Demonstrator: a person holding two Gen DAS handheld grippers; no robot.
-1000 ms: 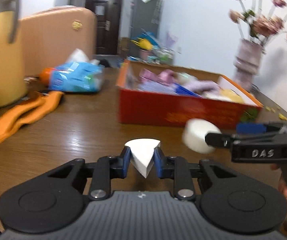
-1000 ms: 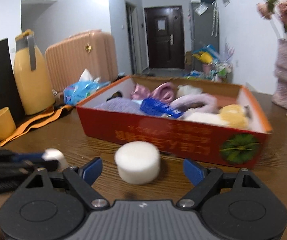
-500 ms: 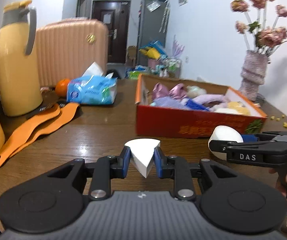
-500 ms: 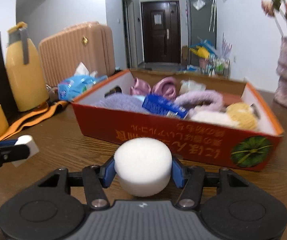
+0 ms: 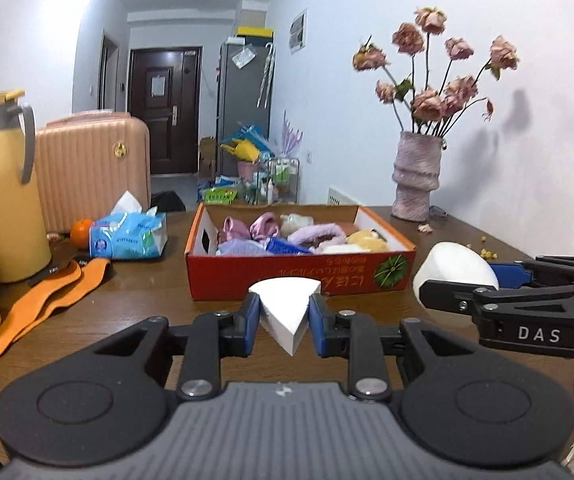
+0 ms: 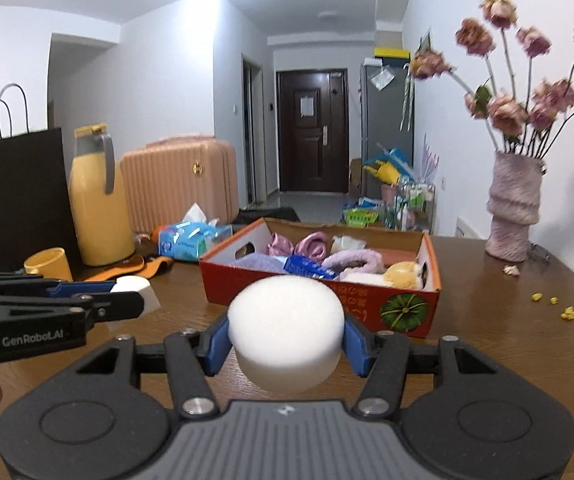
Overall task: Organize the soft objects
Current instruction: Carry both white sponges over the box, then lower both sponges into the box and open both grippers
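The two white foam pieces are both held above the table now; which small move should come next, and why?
Probably carry the round foam in the right gripper forward over the red box, then the wedge: both are gripped and lifted, and the box lies just ahead.

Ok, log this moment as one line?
left gripper: shut on wedge | right gripper: shut on round sponge | both off table | box ahead

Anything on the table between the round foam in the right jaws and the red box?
Nothing: in the right wrist view, only bare wooden table lies between the round foam and the red box.
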